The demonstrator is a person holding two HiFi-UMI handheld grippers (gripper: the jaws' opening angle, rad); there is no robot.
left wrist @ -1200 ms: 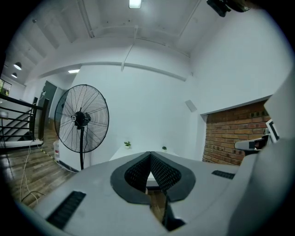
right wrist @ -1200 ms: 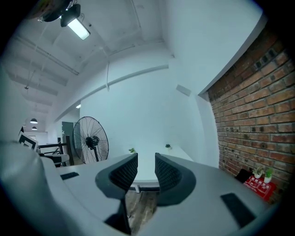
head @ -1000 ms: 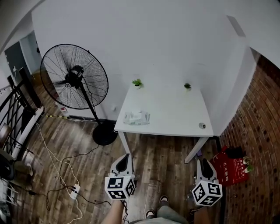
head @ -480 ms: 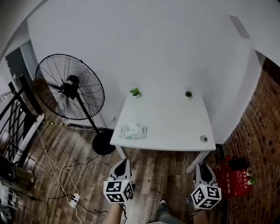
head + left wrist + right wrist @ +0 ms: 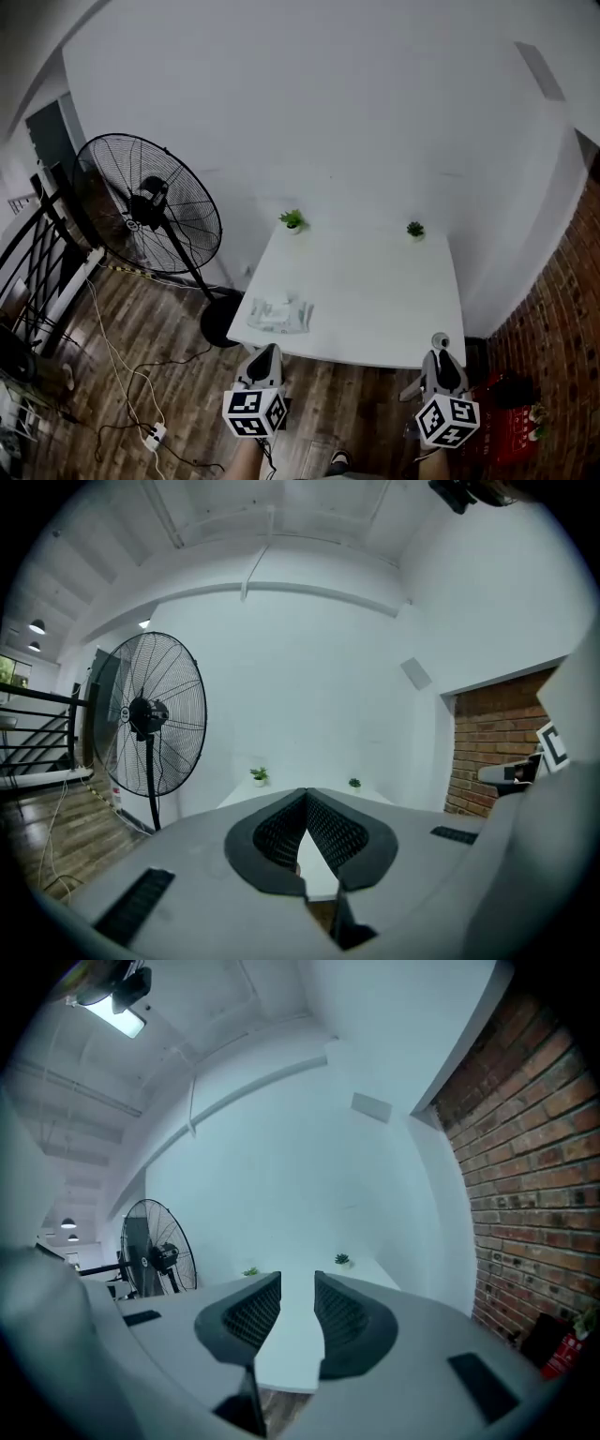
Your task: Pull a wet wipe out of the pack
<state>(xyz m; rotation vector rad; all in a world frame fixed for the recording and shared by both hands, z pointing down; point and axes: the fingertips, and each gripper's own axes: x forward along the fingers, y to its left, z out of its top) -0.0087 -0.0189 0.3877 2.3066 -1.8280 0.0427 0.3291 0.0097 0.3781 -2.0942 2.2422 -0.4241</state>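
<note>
Jaws: left gripper [image 5: 306,803] pinched, right gripper [image 5: 297,1288] parted; one pack [image 5: 279,316].

The head camera stands off the near edge of the white table [image 5: 375,309], high up, looking forward and steeply down. The floor fan [image 5: 150,206] lies at 10 o'clock, the left gripper [image 5: 266,354] at 7 and the right gripper [image 5: 439,361] at 5. Each gripper camera sits low, about level with the tabletop and short of that edge, facing along its jaws toward the far wall; the right one tilts up further, taking in ceiling. All three views share the table, fan, left potted plant [image 5: 293,219], right potted plant [image 5: 414,229] and brick wall [image 5: 577,281].
</note>
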